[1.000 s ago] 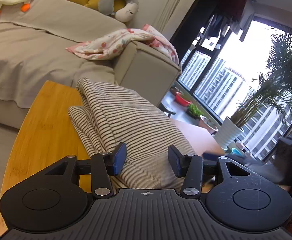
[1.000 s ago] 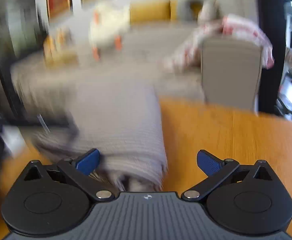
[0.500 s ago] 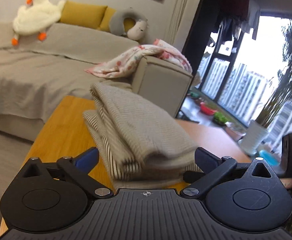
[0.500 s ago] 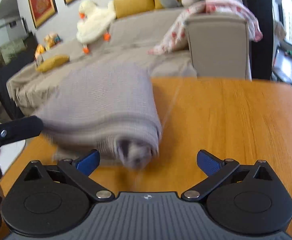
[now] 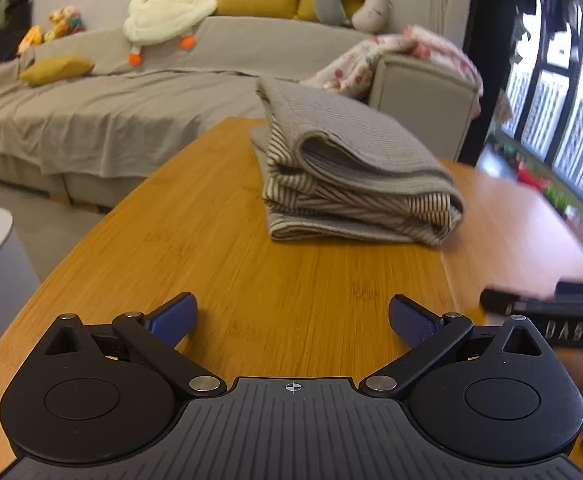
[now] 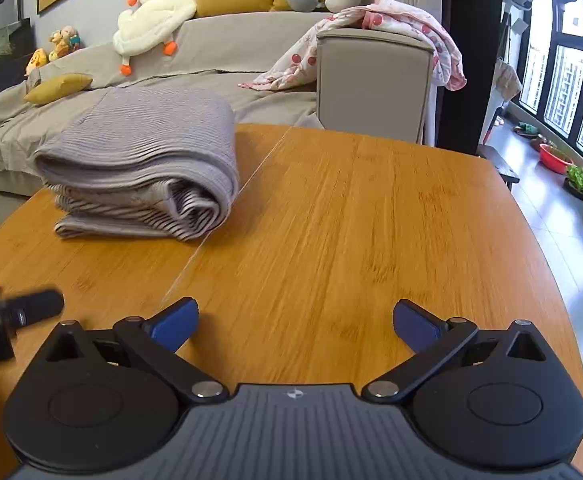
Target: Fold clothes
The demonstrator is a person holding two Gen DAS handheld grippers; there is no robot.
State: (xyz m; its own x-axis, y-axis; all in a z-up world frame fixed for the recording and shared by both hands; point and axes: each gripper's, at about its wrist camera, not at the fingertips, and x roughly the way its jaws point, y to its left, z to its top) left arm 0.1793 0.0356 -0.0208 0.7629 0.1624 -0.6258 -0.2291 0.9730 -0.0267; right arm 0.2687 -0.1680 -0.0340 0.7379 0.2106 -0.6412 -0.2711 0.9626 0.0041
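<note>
A folded grey striped garment (image 5: pixel 351 168) lies in a thick stack on the wooden table (image 5: pixel 219 248). It also shows in the right wrist view (image 6: pixel 143 168) at the table's far left. My left gripper (image 5: pixel 291 320) is open and empty, well back from the stack above bare wood. My right gripper (image 6: pixel 295 320) is open and empty, over the table's near middle, to the right of the garment. Part of the right gripper shows at the right edge of the left wrist view (image 5: pixel 551 312).
A grey sofa (image 6: pixel 219 60) stands behind the table, with a duck toy (image 6: pixel 151 8), yellow cushions and a pink patterned blanket (image 6: pixel 391 28) on the armrest. Windows and floor plants (image 6: pixel 579 176) are at the right. The table's right edge drops to tiled floor.
My left gripper has opened, let go of the garment and pulled back. The right gripper has also drawn back. The folded stack now rests alone on the table.
</note>
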